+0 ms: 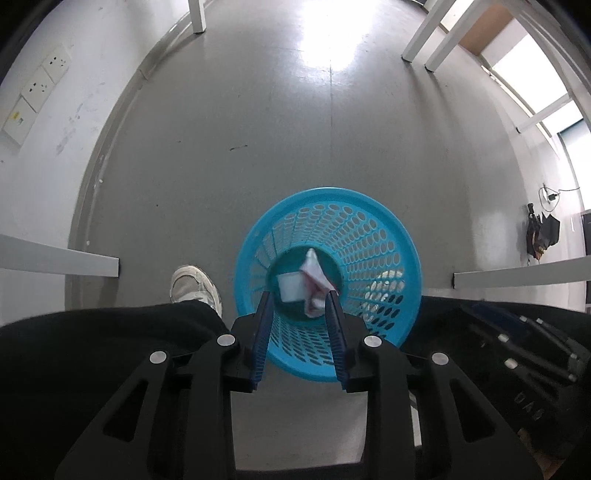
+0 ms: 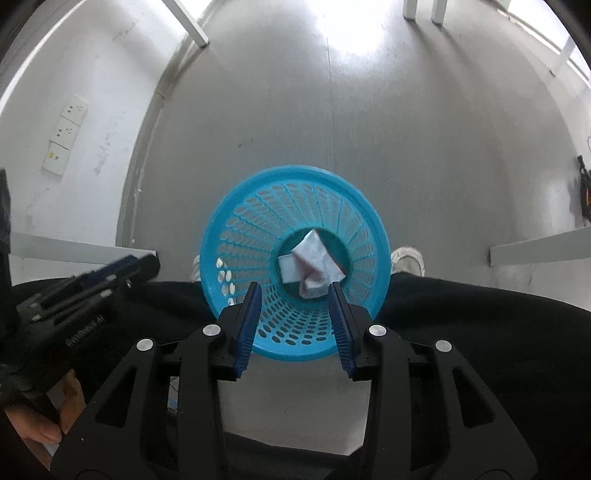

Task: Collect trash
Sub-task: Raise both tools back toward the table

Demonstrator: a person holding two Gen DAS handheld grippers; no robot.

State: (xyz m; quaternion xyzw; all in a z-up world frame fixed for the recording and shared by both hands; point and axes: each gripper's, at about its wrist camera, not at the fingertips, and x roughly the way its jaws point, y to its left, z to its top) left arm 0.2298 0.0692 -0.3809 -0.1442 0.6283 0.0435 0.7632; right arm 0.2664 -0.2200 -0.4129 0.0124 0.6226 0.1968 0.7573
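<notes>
A blue perforated basket (image 1: 325, 192) (image 2: 295, 170) stands upright on the grey floor. At its bottom lie a crumpled white paper with red marks (image 1: 314, 275) (image 2: 314, 254) and a small white square piece (image 1: 290, 287) (image 2: 288, 272). My left gripper (image 1: 299, 297) points down over the basket's near rim, open, with nothing between its blue pads. My right gripper (image 2: 294, 287) hangs over the same basket, also open and holding nothing. Both are well above the trash.
A person's black trouser legs (image 1: 110, 350) and pale shoes (image 1: 194, 284) (image 2: 408, 258) flank the basket. White table legs (image 1: 197, 14) (image 1: 424, 40) stand farther off. White rails (image 1: 59, 258) (image 1: 517, 277) jut in from both sides. The wall at left carries sockets (image 1: 40, 85).
</notes>
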